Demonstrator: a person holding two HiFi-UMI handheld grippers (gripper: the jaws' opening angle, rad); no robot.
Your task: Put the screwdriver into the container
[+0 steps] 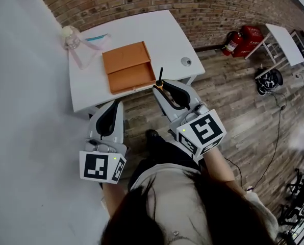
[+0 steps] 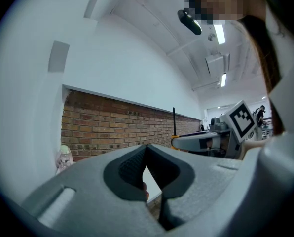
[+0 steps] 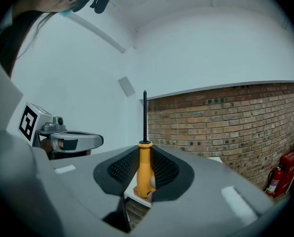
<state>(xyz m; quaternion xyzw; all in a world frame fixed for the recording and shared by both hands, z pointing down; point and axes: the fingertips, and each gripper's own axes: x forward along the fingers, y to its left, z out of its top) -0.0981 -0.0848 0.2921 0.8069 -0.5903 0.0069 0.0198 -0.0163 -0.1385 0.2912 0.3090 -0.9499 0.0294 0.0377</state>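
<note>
An orange container [image 1: 129, 68], a flat box lying open, rests on the white table [image 1: 157, 32]. My right gripper [image 1: 161, 87] hovers at the table's near edge, just right of the container. It is shut on the screwdriver [image 1: 160, 80], whose orange handle [image 3: 145, 169] is clamped between the pads while the black shaft stands straight up. My left gripper [image 1: 114, 105] hangs below the table's front edge, left of the right one. Its jaws [image 2: 147, 169] are shut with nothing between them. The left gripper view also catches the screwdriver [image 2: 174, 122] off to the right.
A plastic bottle [image 1: 69, 36] and pink and blue straps [image 1: 93, 42] lie at the table's far left. A small grey round thing [image 1: 185, 61] sits near its right edge. A brick wall runs behind the table. Red fire extinguishers [image 1: 233, 42] and another white table [image 1: 282, 42] stand to the right on the wooden floor.
</note>
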